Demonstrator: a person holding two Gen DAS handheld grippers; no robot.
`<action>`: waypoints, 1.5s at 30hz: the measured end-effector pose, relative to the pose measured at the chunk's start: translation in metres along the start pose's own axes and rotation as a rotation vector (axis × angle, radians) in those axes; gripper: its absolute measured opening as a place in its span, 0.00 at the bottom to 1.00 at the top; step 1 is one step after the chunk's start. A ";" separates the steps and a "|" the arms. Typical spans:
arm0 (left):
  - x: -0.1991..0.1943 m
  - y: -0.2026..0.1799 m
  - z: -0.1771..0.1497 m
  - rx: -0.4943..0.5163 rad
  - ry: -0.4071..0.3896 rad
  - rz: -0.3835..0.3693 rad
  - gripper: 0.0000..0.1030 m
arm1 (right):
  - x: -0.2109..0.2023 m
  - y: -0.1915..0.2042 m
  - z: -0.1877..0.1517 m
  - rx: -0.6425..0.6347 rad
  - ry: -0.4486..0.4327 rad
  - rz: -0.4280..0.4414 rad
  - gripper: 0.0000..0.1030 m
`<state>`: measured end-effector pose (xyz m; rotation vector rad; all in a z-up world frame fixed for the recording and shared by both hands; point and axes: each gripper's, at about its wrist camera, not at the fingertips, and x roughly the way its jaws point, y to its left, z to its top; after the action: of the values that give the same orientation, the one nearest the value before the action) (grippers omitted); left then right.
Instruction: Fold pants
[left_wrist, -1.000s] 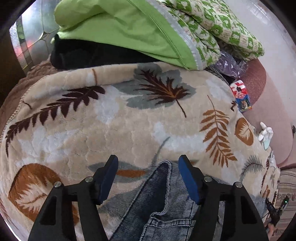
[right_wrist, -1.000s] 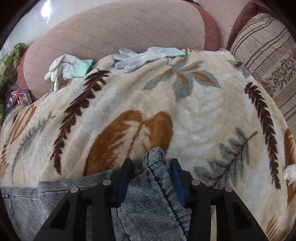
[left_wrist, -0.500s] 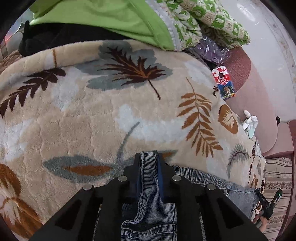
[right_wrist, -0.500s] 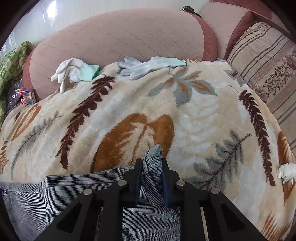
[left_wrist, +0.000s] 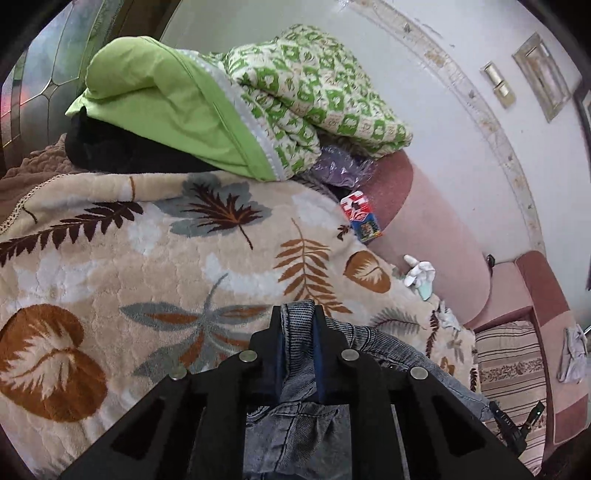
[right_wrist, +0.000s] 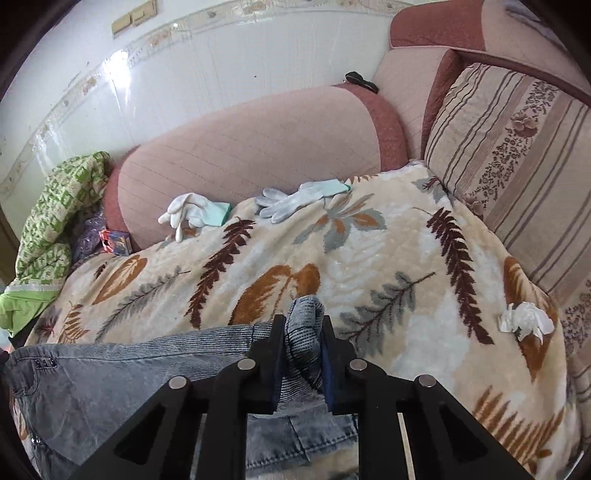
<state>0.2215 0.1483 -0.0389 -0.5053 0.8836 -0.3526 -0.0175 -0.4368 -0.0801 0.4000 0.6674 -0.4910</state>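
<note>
Your left claw (left_wrist: 297, 328) is clamped on a fold of the grey denim pants (left_wrist: 295, 435), which bunch between its fingers at the bottom centre of the frame. Your right claw (right_wrist: 301, 339) likewise pinches a raised tuft of the pants (right_wrist: 110, 384), the rest spreading flat toward the lower left. Both sit over a cream blanket (right_wrist: 369, 266) patterned with leaves. Behind it runs a pink bolster (right_wrist: 258, 136) with white gloves (right_wrist: 295, 197) at its base, a striped cushion (right_wrist: 517, 155) at right, and green bedding (left_wrist: 221, 110) piled upper left.
</note>
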 end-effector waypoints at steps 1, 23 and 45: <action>-0.012 -0.001 -0.004 0.008 -0.015 -0.004 0.13 | -0.010 -0.005 -0.004 0.012 -0.009 0.017 0.17; -0.145 0.063 -0.178 0.310 0.140 0.353 0.16 | -0.105 -0.077 -0.175 -0.060 0.336 0.093 0.23; -0.016 -0.078 -0.289 0.689 0.370 0.198 0.24 | -0.072 0.003 -0.211 -0.183 0.455 0.187 0.28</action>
<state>-0.0269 0.0129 -0.1388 0.2933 1.0861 -0.5473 -0.1672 -0.3074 -0.1823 0.3994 1.0940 -0.1563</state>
